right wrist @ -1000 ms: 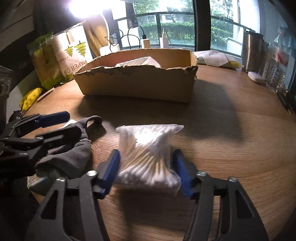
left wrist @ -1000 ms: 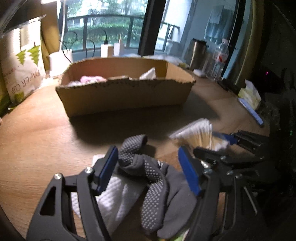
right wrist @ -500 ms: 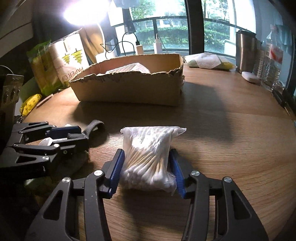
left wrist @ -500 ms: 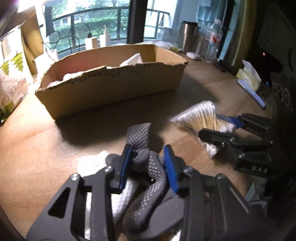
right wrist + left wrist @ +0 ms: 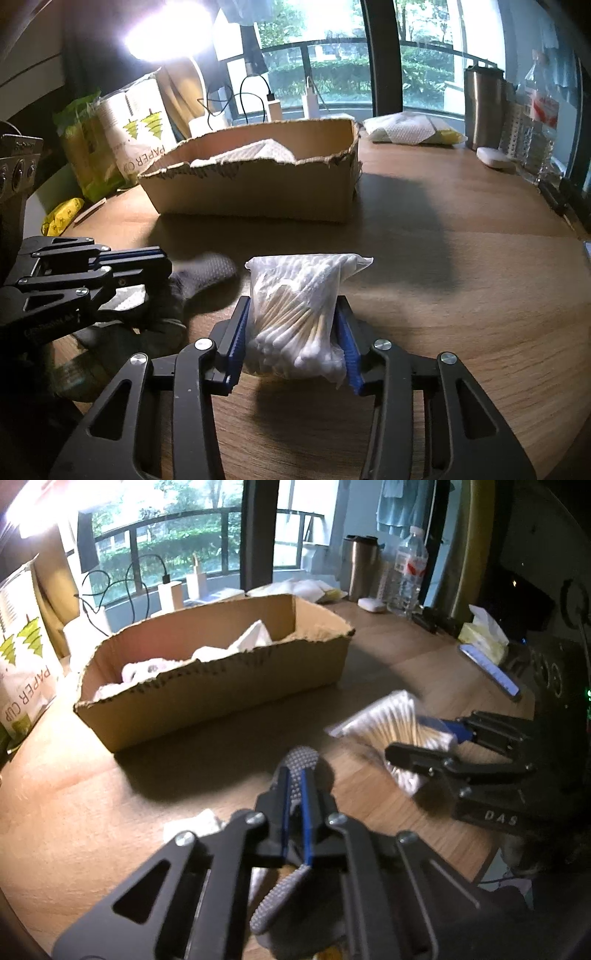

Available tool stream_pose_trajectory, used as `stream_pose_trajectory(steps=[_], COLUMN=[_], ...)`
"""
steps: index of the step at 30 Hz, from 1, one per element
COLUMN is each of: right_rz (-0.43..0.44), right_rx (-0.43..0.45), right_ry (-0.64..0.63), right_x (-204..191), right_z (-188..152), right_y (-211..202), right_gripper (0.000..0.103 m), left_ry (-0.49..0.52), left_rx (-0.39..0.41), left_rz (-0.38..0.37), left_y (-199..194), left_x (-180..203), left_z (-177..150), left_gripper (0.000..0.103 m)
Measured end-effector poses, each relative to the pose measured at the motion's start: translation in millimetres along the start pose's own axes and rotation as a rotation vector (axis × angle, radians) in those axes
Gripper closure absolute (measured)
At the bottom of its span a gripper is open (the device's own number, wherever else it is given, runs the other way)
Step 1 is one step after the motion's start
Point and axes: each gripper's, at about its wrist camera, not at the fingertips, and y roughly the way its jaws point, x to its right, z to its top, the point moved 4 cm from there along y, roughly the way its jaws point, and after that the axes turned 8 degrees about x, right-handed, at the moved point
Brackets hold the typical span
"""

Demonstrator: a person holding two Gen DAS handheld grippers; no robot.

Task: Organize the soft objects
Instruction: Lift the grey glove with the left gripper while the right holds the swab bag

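Note:
A grey glove with dotted grip (image 5: 301, 758) sticks out between the blue pads of my left gripper (image 5: 293, 786), which is shut on it; another part of the glove hangs below the jaws. The right wrist view shows that left gripper (image 5: 166, 266) and the glove (image 5: 207, 273) at the left. A clear bag of cotton swabs (image 5: 295, 314) lies on the wooden table (image 5: 461, 295). My right gripper (image 5: 293, 334) has both pads pressing its sides, and its jaws are closing. Behind stands an open cardboard box (image 5: 221, 694) holding white paper towels (image 5: 251, 638).
A white paper towel (image 5: 195, 825) lies under the glove. A paper cup pack (image 5: 22, 664) stands left of the box. A steel tumbler (image 5: 360, 568), water bottle (image 5: 408, 576), tissue pack (image 5: 480, 638) and phone (image 5: 487, 668) line the far right. The table's front edge is close.
The left jaws went from wide open around the glove to shut on it, and the glove's tip now stands up. The right jaws narrowed onto the swab bag.

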Motion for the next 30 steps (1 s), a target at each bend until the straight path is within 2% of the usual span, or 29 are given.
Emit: stream_pose_trajectory(steps=[4, 7, 10, 12, 13, 14, 18, 22, 23, 25, 26, 30], right_rz=[-0.011, -0.012, -0.011, -0.007, -0.001, 0.006, 0.012, 0.01, 0.007, 0.004, 0.003, 0.003], right_rx=[0.019, 0.018, 0.019, 0.02, 0.021, 0.022, 0.027, 0.033, 0.035, 0.039, 0.042, 0.05], right_ry=[0.004, 0.004, 0.007, 0.01, 0.017, 0.025, 0.031, 0.028, 0.03, 0.037, 0.039, 0.042], right_x=[3, 4, 4, 4, 4, 3, 3, 3, 4, 6, 7, 7], right_z=[6, 6, 6, 6, 6, 6, 6, 7, 7, 8, 9, 13], right_y=[-4, -4, -4, -5, -5, -6, -5, -7, -8, -9, -9, -11], right_gripper=[0.058, 0.058, 0.058, 0.058, 0.058, 0.058, 0.058, 0.058, 0.058, 0.058, 0.058, 0.058], left_ry=[-0.015, -0.069, -0.063, -0.072, -0.074, -0.068, -0.038, -0.007, -0.001, 0.023, 0.04, 0.045], left_rx=[0.012, -0.017, -0.059, -0.092, -0.115, -0.123, -0.165, -0.147, -0.14, -0.135, -0.131, -0.112], left_rz=[0.0, -0.02, 0.006, 0.0, 0.003, -0.001, -0.009, -0.016, -0.022, -0.027, -0.028, -0.046], left_y=[-7, -9, -5, -1, 4, 7, 21, 23, 23, 21, 20, 17], left_x=[-6, -12, -9, -6, -2, 1, 11, 13, 14, 16, 17, 18], left_z=[1, -2, -6, -12, -16, -19, -26, -24, -23, -21, -20, -13], left_gripper=[0.098, 0.094, 0.077, 0.062, 0.04, 0.03, 0.03, 0.033, 0.052, 0.062, 0.079, 0.082])
